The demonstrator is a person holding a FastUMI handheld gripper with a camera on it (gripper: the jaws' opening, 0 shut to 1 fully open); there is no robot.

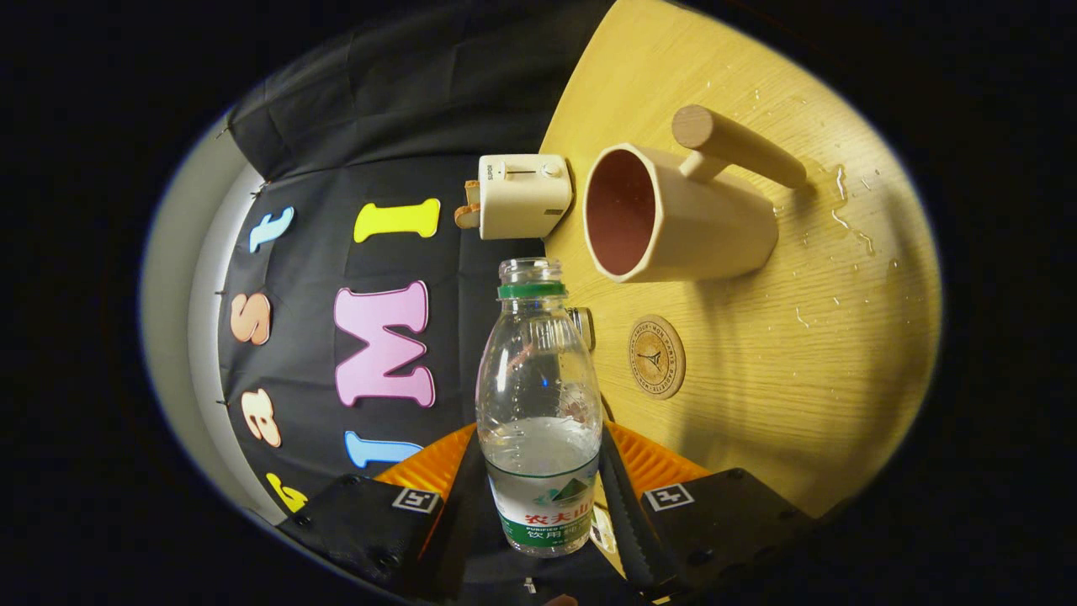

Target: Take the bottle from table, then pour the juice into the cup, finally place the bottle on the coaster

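From my remote seat I see the hand-held gripper (pixel 543 497) pinching the bottle (pixel 538 404) by its labelled lower body, one finger pressed to each side, the whole view rolled so the worktop (pixel 799 379) stands like a wall on one side. The bottle is uncapped and holds clear liquid in roughly its lower half. Just past its neck, on the wood, lies the round coaster (pixel 656 356), bare. Further along stands the cup (pixel 673 215), its open mouth facing the bottle's top and a thick wooden handle (pixel 736 145) jutting from its side. A small cream toaster (pixel 522 195) sits at the worktop's edge close beside the cup's rim. Drops and streaks of liquid (pixel 841 210) glisten on the wood beyond the cup. Nothing lies between the bottle's mouth and the cup.
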